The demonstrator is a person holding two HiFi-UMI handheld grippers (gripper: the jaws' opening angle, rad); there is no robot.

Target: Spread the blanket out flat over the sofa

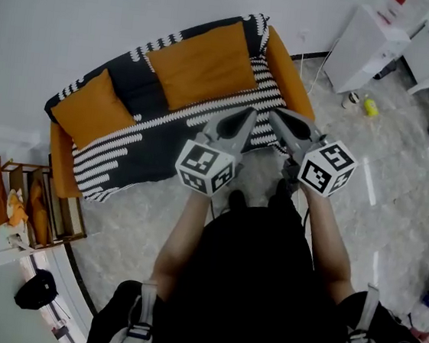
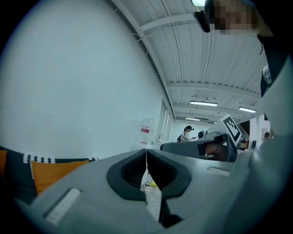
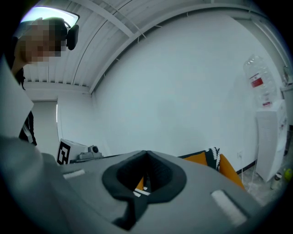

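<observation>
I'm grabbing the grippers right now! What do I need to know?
Left gripper: shut, empty, held up in front of the sofa.
Right gripper: shut, empty, close beside the left one.
Blanket: dark with white stripes, lying over the sofa's seat and back, with two orange cushions on it.
Done: the blanket looks spread out.
Left: probably just check the edges and smooth any wrinkles.

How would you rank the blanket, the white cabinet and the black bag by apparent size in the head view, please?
1. blanket, clearly largest
2. white cabinet
3. black bag, smallest
</observation>
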